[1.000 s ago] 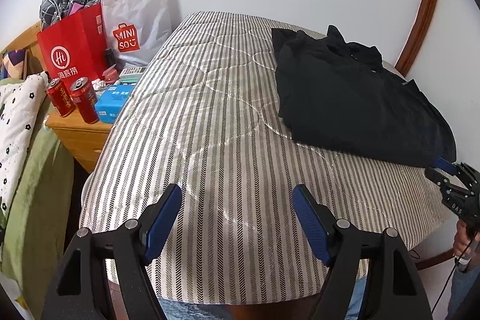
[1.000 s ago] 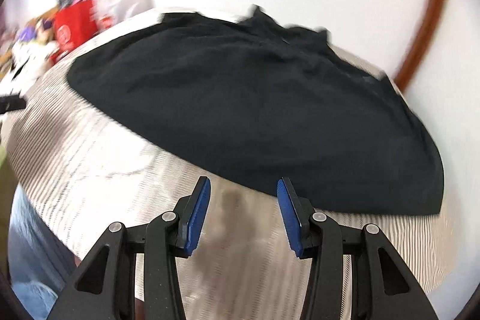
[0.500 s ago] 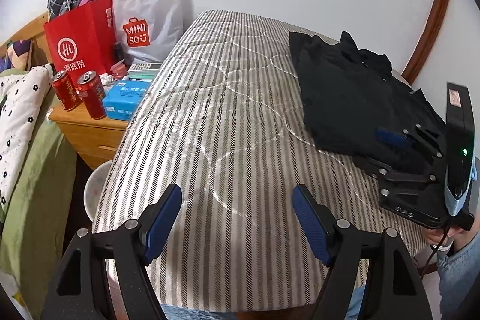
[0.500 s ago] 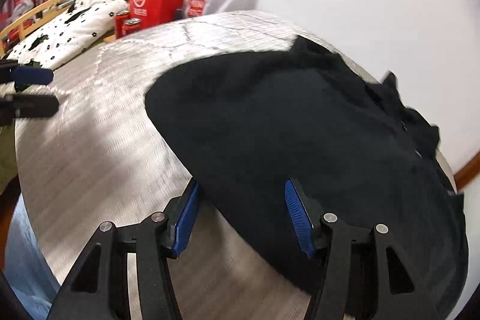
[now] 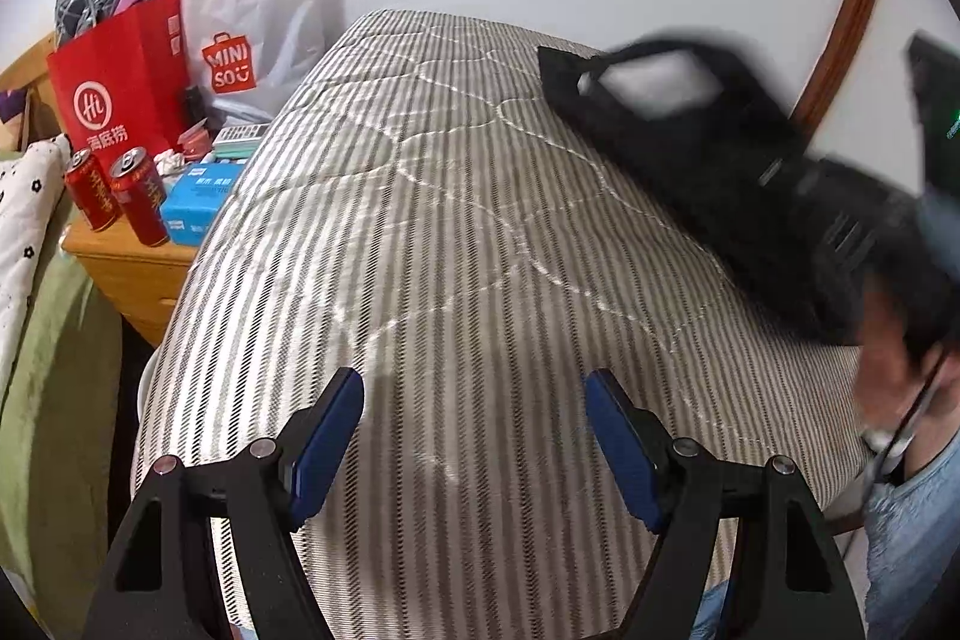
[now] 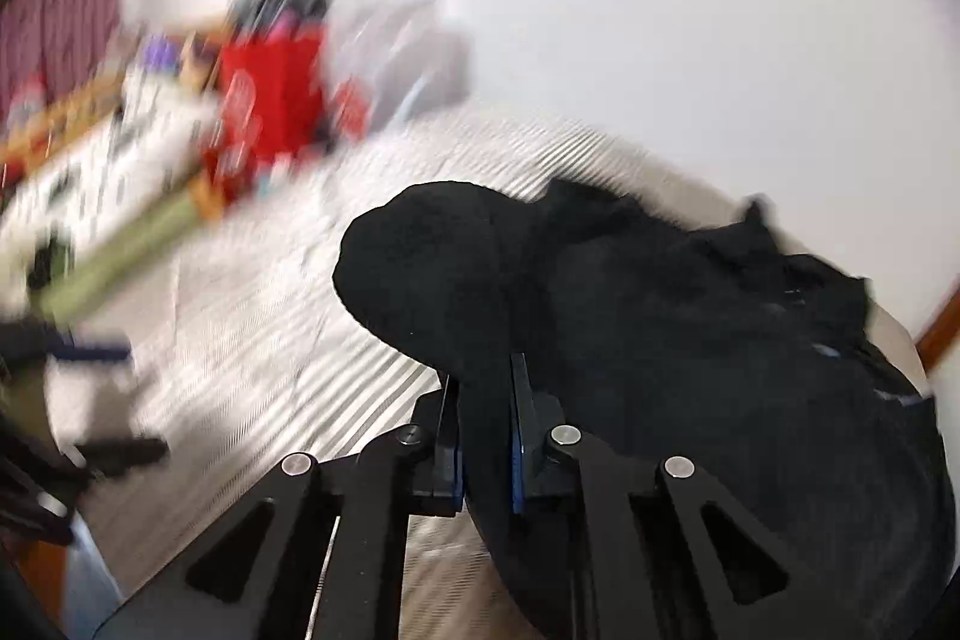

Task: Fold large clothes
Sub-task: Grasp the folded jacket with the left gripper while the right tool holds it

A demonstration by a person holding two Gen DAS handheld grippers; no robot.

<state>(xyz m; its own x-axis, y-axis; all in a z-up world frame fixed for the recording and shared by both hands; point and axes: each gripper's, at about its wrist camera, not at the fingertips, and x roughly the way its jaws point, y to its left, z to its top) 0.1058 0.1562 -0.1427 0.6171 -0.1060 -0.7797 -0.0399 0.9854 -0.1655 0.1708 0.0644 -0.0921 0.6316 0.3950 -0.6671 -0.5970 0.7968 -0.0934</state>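
At the left edge of the striped bed cover (image 5: 432,244), the nightstand with its two red cans (image 5: 117,196), red bag (image 5: 120,82) and white Miniso bag (image 5: 252,16) looks as it did half a second ago. The left gripper (image 5: 474,436) still hangs released above bare cover, jaws wide, nothing between them. Further right, the change: the right gripper (image 6: 483,418), spread around the hem a moment earlier, is now clenched on a fold of the black garment (image 6: 690,340), which bulges up over its pads. The rest of the garment lies on the bed's right side, well apart from the left gripper.
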